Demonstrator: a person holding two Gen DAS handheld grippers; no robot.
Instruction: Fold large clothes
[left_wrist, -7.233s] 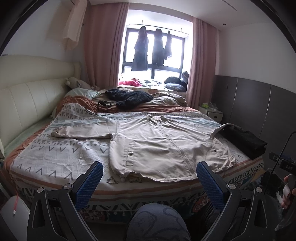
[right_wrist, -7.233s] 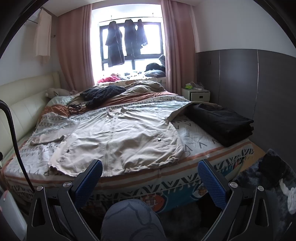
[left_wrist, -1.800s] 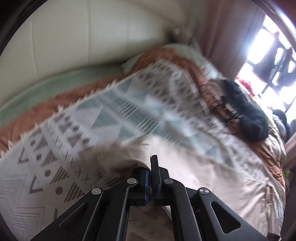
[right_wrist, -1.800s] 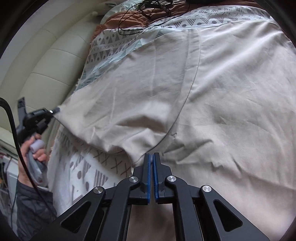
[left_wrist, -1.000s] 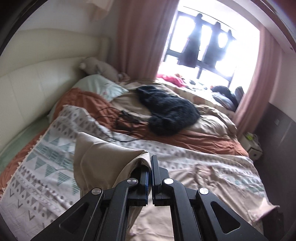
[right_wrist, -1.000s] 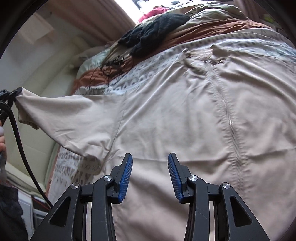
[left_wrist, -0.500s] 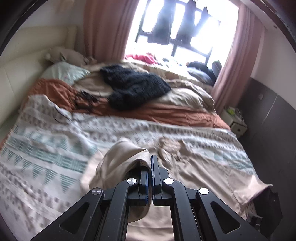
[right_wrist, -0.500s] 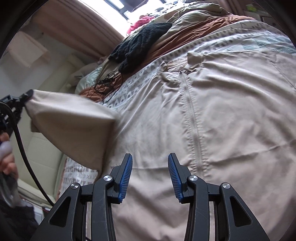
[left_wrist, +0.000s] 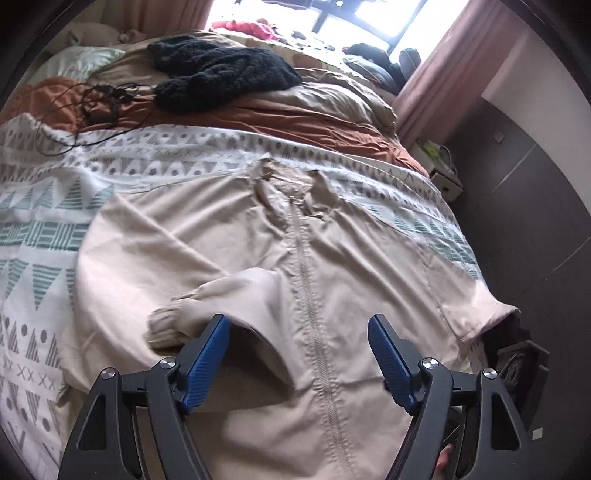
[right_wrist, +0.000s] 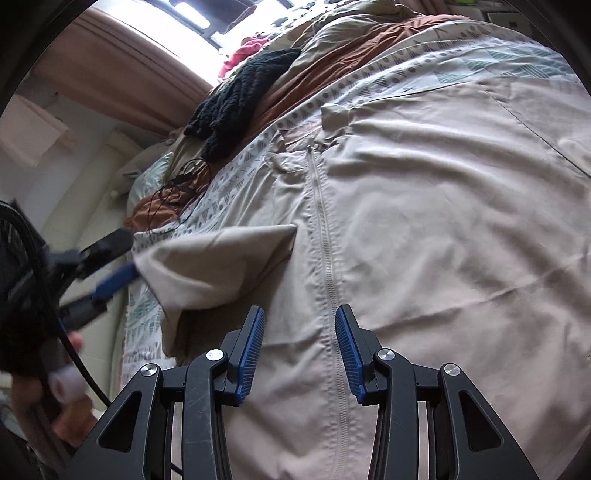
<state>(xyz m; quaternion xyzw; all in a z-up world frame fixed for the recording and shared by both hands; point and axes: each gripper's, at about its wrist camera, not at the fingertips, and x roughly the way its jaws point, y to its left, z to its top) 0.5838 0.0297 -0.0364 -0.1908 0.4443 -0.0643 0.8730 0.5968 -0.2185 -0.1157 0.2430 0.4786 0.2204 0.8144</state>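
Note:
A large beige zip jacket (left_wrist: 332, 266) lies front up on the patterned bedspread (left_wrist: 48, 206). Its left sleeve (left_wrist: 225, 299) is folded across the chest, the cuff (left_wrist: 162, 325) lying just beyond my left gripper (left_wrist: 299, 354), which is wide open and empty above it. In the right wrist view the jacket (right_wrist: 424, 229) fills the frame, the folded sleeve (right_wrist: 218, 266) left of the zip (right_wrist: 325, 240). My right gripper (right_wrist: 299, 350) is open and empty over the zip. The left gripper (right_wrist: 110, 258) shows blurred at the left edge there.
A black knit garment (left_wrist: 221, 74) and tangled black cables (left_wrist: 99, 103) lie on the rust duvet (left_wrist: 295, 118) at the head end. A folded black pile (left_wrist: 517, 350) sits at the bed's right edge. A nightstand (left_wrist: 443, 177) and grey wall panels stand on the right.
My left gripper carried the sleeve across the jacket's chest, then opened and let it go. My right gripper stays open and has drifted slightly over the zip.

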